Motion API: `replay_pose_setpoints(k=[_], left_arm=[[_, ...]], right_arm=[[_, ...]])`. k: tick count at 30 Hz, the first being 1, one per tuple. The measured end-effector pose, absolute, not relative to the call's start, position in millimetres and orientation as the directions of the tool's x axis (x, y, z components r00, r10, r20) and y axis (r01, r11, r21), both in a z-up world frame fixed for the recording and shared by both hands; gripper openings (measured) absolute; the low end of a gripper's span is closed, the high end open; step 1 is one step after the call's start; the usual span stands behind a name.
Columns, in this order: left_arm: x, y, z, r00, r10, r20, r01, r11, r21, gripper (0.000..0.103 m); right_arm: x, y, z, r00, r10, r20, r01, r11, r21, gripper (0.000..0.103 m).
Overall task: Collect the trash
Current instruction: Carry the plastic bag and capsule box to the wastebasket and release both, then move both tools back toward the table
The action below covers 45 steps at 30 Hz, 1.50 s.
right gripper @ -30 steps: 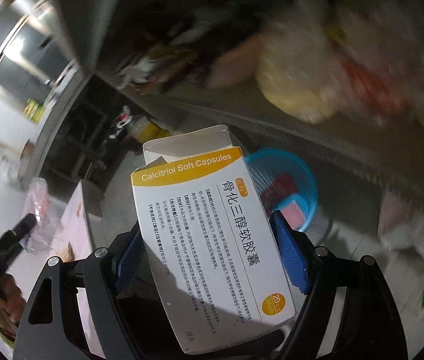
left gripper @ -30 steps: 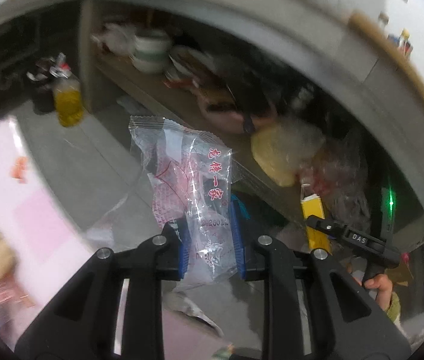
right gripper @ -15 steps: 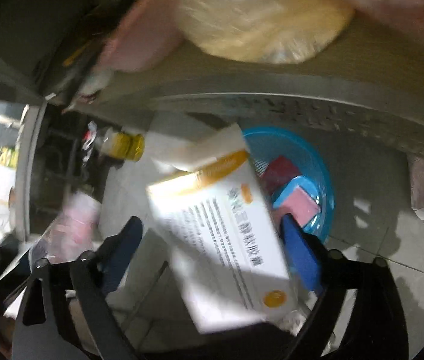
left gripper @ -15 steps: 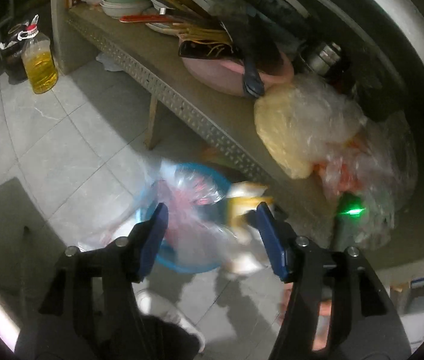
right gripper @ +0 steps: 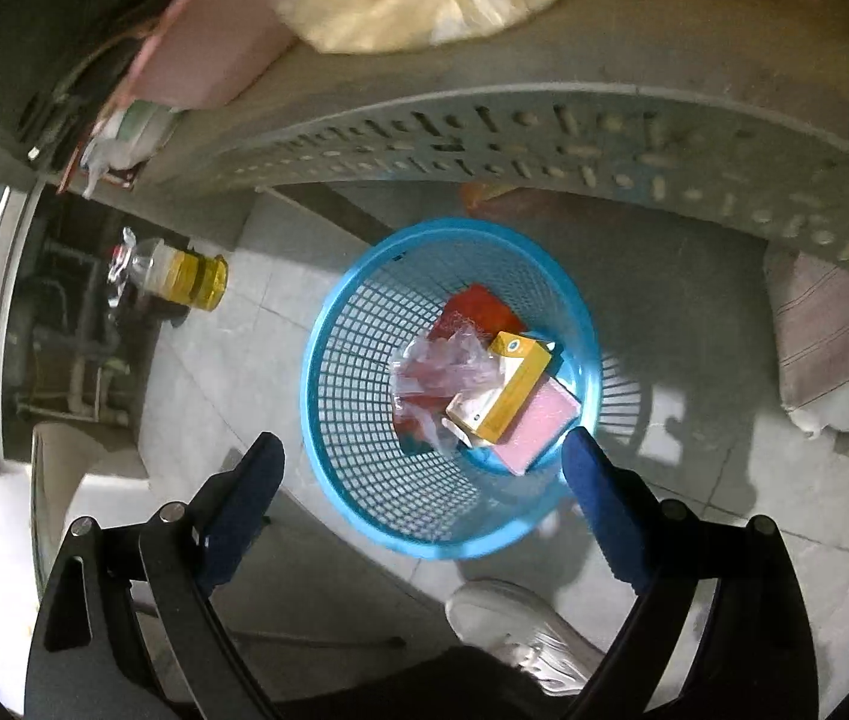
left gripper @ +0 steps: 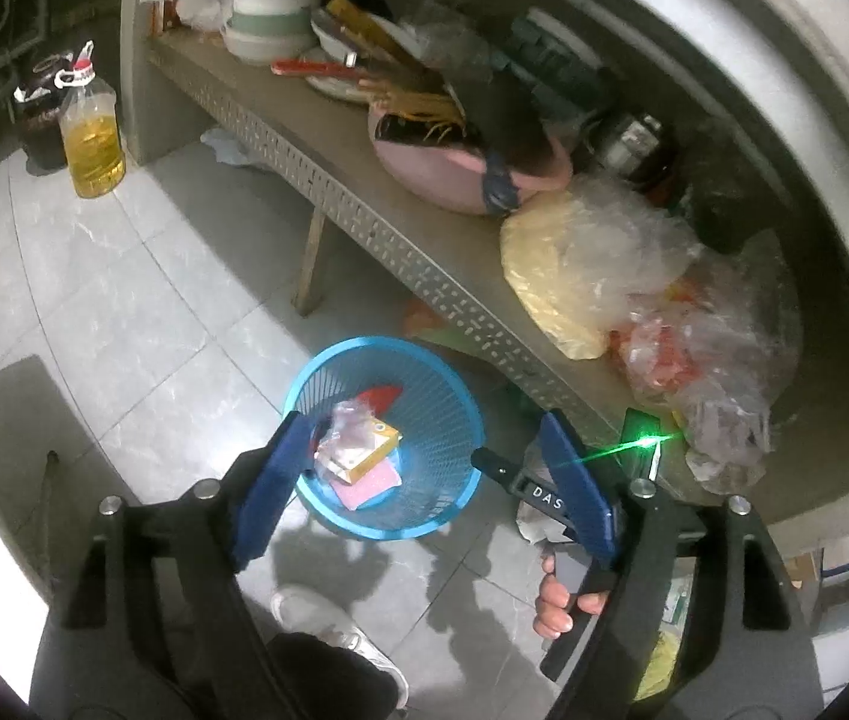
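Two pieces of trash, a clear wrapper (right gripper: 436,375) and a yellow box (right gripper: 505,393), lie in the blue basket (right gripper: 340,420) on the floor beside the bench (left gripper: 364,222). Left tongs (left gripper: 424,450), jaws just opened wider, and right tongs (right gripper: 424,474) hang spread and empty above it.

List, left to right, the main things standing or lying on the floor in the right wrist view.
Oil bottle → blue basket → striped sack.
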<state>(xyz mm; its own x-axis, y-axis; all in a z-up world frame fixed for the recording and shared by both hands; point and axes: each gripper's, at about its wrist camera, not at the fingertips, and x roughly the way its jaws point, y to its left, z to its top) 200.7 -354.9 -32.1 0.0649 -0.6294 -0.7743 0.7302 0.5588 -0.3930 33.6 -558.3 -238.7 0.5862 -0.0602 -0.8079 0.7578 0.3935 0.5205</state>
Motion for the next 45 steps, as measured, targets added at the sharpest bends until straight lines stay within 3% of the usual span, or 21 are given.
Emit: replay_pose_setpoints(k=[7,14,28,36,45], left_arm=[[181,-305,-12,0.065,-0.699,-0.712,0.744,0.51,-0.432,0.09],[168,-247,-4,0.127,-0.68,-0.722,0.741,0.549,-0.387,0.093],[145,-137,30,0.326,-0.704,-0.632,0.678,0.64,-0.363,0.094],[142,-93,31,0.36,-0.753,-0.551,0.614,0.636,-0.468,0.094],[137,-54,24,0.378,-0.764,-0.523,0.568,0.637,-0.521,0.094]], right_arm=[[30,-516,-187,0.58,-0.118,-0.806,0.713,0.553,0.432,0.091],[36,-469,-122,0.59,-0.173,-0.788,0.634,0.703,0.321,0.092],[59,-373,-24,0.652,-0.278,-0.705,0.482,0.87,0.103,0.096],[69,-323,6,0.683,-0.342,-0.646,0.425,0.905,-0.029,0.096],[68,-284,31,0.747,-0.32,-0.582,0.361,0.931,-0.048,0.096]])
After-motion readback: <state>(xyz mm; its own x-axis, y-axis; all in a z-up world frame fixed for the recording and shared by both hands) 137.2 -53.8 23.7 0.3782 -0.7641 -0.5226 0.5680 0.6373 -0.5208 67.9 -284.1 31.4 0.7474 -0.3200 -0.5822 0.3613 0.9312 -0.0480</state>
